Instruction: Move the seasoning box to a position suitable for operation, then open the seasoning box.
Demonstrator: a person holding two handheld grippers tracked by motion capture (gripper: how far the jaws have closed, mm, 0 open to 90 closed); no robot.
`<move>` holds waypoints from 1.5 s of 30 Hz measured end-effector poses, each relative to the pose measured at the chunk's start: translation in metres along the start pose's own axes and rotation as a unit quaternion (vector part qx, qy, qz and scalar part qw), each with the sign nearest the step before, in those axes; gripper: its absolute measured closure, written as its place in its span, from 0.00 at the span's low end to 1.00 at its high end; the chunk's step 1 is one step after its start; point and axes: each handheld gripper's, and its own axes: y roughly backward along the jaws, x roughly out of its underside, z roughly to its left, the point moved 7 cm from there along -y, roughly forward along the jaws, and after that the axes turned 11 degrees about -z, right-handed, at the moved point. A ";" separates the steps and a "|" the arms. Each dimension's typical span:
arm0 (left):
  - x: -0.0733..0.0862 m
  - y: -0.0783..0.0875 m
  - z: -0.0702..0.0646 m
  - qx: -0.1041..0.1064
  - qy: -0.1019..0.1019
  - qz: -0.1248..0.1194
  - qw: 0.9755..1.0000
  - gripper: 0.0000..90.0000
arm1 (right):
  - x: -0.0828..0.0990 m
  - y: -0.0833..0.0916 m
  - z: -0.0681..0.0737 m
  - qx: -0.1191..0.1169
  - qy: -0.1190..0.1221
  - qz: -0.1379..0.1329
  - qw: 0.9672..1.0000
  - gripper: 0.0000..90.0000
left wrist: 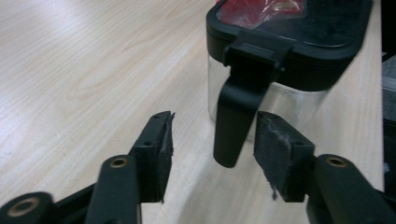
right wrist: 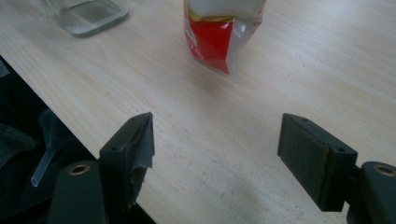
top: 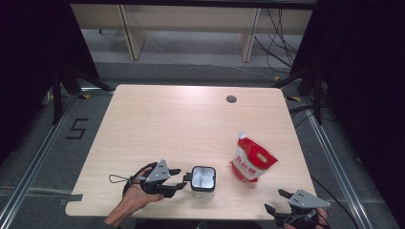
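Black foam pads of the left gripper (left wrist: 212, 154) stood apart on either side of the jar's hanging latch (left wrist: 238, 112), neither pad pressing it; the latch's long axis ran downward between them. The clear jar (top: 203, 178) itself sat just beyond those tips, near the table's (top: 191, 124) front edge. Farther from the jar, the red-and-white pouch (top: 252, 161) stood upright. The right gripper (top: 277, 201) waited wide open beyond the pouch, well away from the jar, so the left was nearer.
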 end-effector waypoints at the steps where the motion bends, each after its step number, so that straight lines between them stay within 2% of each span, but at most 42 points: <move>1: 0.000 0.001 0.000 -0.002 -0.001 -0.001 1.000 0.48 | 0.000 0.000 0.000 -0.001 -0.002 -0.001 1.000 0.31; 2: 0.001 0.003 -0.002 -0.003 0.003 0.002 1.000 0.47 | 0.000 0.000 0.001 0.001 -0.010 0.002 1.000 0.31; 3: 0.001 0.005 -0.002 -0.010 0.000 0.006 1.000 0.44 | 0.000 0.000 -0.002 -0.002 0.010 0.000 1.000 0.31; 4: 0.000 0.007 -0.002 -0.009 0.006 0.005 1.000 0.42 | -0.001 -0.001 -0.002 0.000 0.016 -0.003 1.000 0.31; 5: -0.001 0.008 -0.002 -0.012 0.008 0.003 1.000 0.41 | 0.000 -0.001 0.001 -0.003 -0.001 0.001 1.000 0.31; 7: -0.004 0.011 -0.003 -0.017 0.018 -0.006 1.000 0.41 | 0.000 -0.001 0.001 -0.001 0.003 0.001 1.000 0.31; 8: -0.005 0.012 -0.004 -0.017 0.018 -0.008 1.000 0.40 | -0.001 -0.001 -0.001 -0.001 0.017 -0.003 1.000 0.31; 9: -0.006 0.014 -0.004 -0.022 0.022 -0.005 0.999 0.39 | 0.000 -0.001 0.001 -0.002 0.003 0.000 1.000 0.31; 10: -0.007 0.014 -0.004 -0.017 0.022 -0.009 1.000 0.39 | 0.000 -0.001 0.001 -0.002 0.005 0.001 1.000 0.31; 11: -0.008 0.016 -0.005 -0.021 0.030 -0.009 0.999 0.39 | -0.001 -0.001 0.001 -0.002 0.004 0.001 1.000 0.31; 13: -0.010 0.017 -0.005 -0.018 0.026 -0.008 0.999 0.40 | 0.000 -0.001 0.002 -0.004 0.004 0.004 1.000 0.31; 14: -0.011 0.017 -0.006 -0.021 0.034 -0.013 0.999 0.40 | 0.000 -0.001 0.002 -0.004 0.004 0.004 1.000 0.31; 17: -0.017 0.020 -0.006 -0.026 0.040 -0.020 0.999 0.42 | -0.001 -0.001 0.002 -0.003 0.006 0.000 1.000 0.31; 18: -0.019 0.021 -0.005 -0.027 0.036 -0.024 0.999 0.44 | -0.001 -0.001 0.001 -0.005 0.011 -0.001 1.000 0.31; 20: -0.023 0.023 -0.006 -0.029 0.042 -0.031 0.998 0.49 | -0.001 -0.002 0.001 -0.005 0.013 0.000 1.000 0.31; 21: -0.024 0.025 -0.004 -0.031 0.034 -0.031 0.998 0.51 | -0.001 -0.002 0.001 -0.006 0.012 -0.001 1.000 0.31; 22: -0.026 0.025 -0.005 -0.030 0.039 -0.034 0.998 0.57 | -0.001 -0.001 0.002 -0.004 0.012 -0.001 1.000 0.31; 23: -0.028 0.028 -0.004 -0.035 0.036 -0.037 0.998 0.62 | -0.001 -0.001 0.004 -0.003 -0.001 0.001 1.000 0.31; 24: -0.028 0.028 -0.004 -0.035 0.036 -0.037 0.998 0.66 | -0.001 -0.001 0.004 -0.005 0.002 0.001 1.000 0.31; 25: -0.029 0.028 -0.004 -0.034 0.040 -0.039 0.998 0.66 | -0.001 -0.001 0.004 -0.005 0.002 0.001 1.000 0.31; 26: -0.031 0.030 -0.003 -0.036 0.032 -0.041 0.998 0.71 | -0.003 -0.002 0.003 -0.007 0.013 -0.004 1.000 0.31; 28: -0.035 0.031 -0.003 -0.035 0.026 -0.046 0.998 0.82 | -0.003 -0.004 0.005 -0.013 0.013 -0.003 1.000 0.31; 30: -0.036 0.031 -0.003 -0.036 0.019 -0.045 0.998 0.85 | -0.003 -0.004 0.007 -0.012 0.006 0.001 1.000 0.31; 31: -0.038 0.030 -0.005 -0.033 0.026 -0.049 0.998 0.87 | -0.003 -0.005 0.006 -0.016 0.019 0.000 1.000 0.31; 32: -0.039 0.029 -0.005 -0.034 0.016 -0.049 0.998 0.91 | -0.004 -0.005 0.005 -0.014 0.018 -0.001 1.000 0.31; 35: -0.045 0.024 -0.006 -0.023 0.033 -0.065 0.997 0.94 | -0.005 -0.005 0.007 -0.010 0.009 -0.001 1.000 0.31; 36: -0.047 0.021 -0.007 -0.025 0.024 -0.060 0.998 0.97 | -0.006 -0.007 0.007 -0.012 0.018 -0.001 1.000 0.31; 38: -0.049 0.018 -0.008 -0.022 0.018 -0.057 0.998 0.99 | -0.007 -0.008 0.009 -0.016 0.021 -0.001 1.000 0.31; 40: -0.049 0.014 -0.011 -0.017 0.019 -0.053 0.998 0.99 | -0.008 -0.009 0.011 -0.018 0.027 -0.002 0.999 0.31; 43: -0.048 0.010 -0.013 -0.013 0.012 -0.051 0.999 0.99 | -0.010 -0.009 0.012 -0.019 0.022 -0.003 1.000 0.31; 44: -0.047 0.008 -0.013 -0.016 0.015 -0.047 0.999 0.99 | -0.011 -0.010 0.014 -0.024 0.023 -0.007 0.999 0.31; 45: -0.047 0.008 -0.013 -0.016 0.015 -0.047 0.999 0.99 | -0.011 -0.010 0.016 -0.021 0.012 -0.005 1.000 0.31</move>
